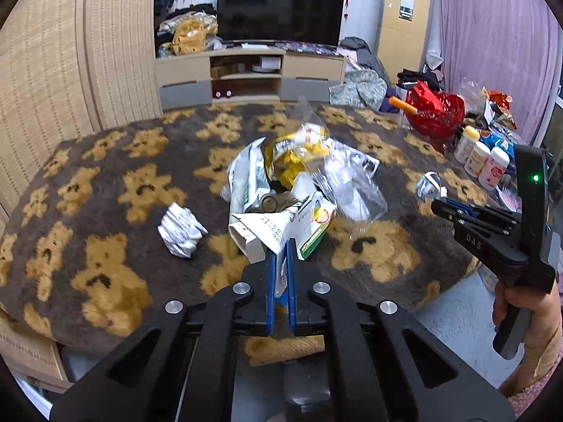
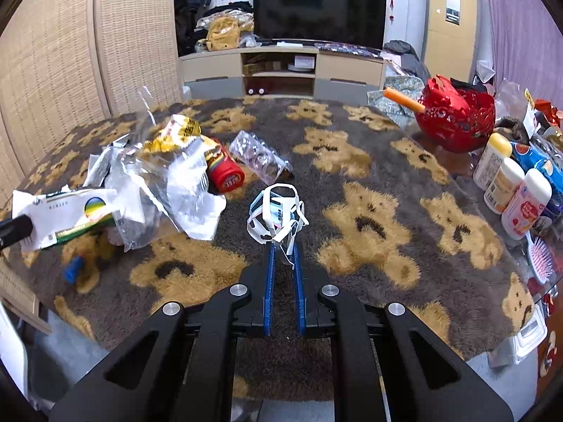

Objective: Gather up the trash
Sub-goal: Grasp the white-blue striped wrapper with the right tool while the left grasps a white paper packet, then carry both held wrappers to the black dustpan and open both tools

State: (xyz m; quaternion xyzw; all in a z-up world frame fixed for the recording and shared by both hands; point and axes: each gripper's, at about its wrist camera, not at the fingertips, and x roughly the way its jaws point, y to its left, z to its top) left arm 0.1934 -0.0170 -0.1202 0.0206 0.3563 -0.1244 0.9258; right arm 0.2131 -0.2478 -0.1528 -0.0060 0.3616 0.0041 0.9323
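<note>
Left wrist view: the left hand-held gripper (image 1: 280, 246) is pinching a white and green carton (image 1: 281, 227) between nearly closed blue fingers, at 6 o'clock of the trash pile (image 1: 299, 172) lying on the bear-patterned tabletop (image 1: 105, 193). A crumpled paper ball (image 1: 181, 228) is sitting at 9 o'clock. At 3 o'clock the right hand-held gripper (image 1: 431, 195), its body reading "DAS", is carrying a small white wrapper (image 1: 427, 184)

Right wrist view: the right hand-held gripper (image 2: 283, 246) is clamping a torn white wrapper (image 2: 276, 216), fingers narrowly apart. The carton's print is too blurred to read
</note>
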